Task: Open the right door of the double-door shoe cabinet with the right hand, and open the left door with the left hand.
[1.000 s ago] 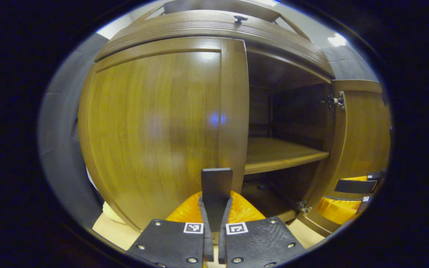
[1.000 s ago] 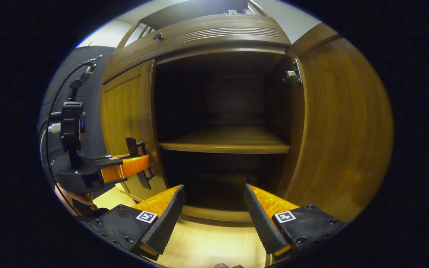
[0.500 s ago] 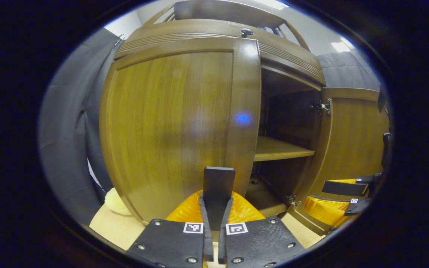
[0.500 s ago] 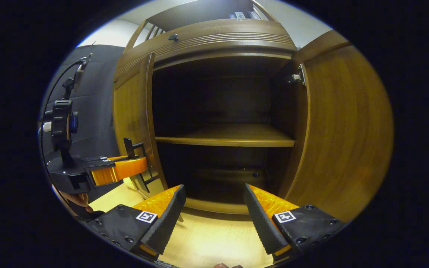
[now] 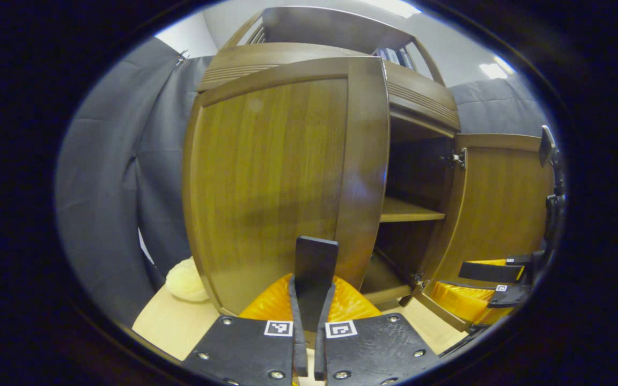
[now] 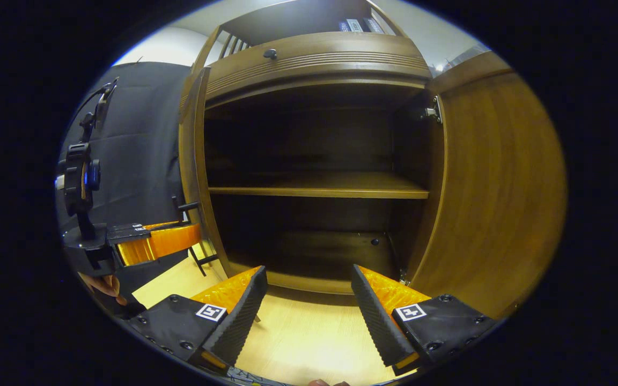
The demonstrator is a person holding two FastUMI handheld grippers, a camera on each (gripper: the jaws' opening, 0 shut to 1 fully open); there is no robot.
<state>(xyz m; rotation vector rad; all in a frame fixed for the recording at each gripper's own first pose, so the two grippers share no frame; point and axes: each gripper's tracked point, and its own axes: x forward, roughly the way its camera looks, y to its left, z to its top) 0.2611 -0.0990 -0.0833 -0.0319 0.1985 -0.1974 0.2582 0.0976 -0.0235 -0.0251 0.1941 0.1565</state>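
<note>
The wooden shoe cabinet stands with both doors swung out. My left gripper [image 5: 311, 292] is shut on the dark flat handle [image 5: 315, 257] of the left door [image 5: 271, 177]. In the right gripper view that left door [image 6: 193, 177] shows almost edge-on, with the left gripper [image 6: 180, 238] at its handle [image 6: 193, 233]. The right door [image 6: 497, 187] stands wide to the right on its hinge. My right gripper [image 6: 309, 284] is open and holds nothing, low in front of the dark opening with its shelf [image 6: 319, 185]. It also shows in the left gripper view [image 5: 488, 281], by the right door [image 5: 502, 203].
A pale soft lump [image 5: 186, 280] lies on the light wood floor [image 6: 309, 338] beside the left door. Grey curtain [image 5: 116, 177] hangs to the left. A small knob [image 6: 270, 53] sits on the panel above the doors. A hand [image 6: 102, 284] holds the left gripper.
The left door has swung further out with my left gripper on its handle, baring more of the inside. The right gripper has stayed open and nearly still.
</note>
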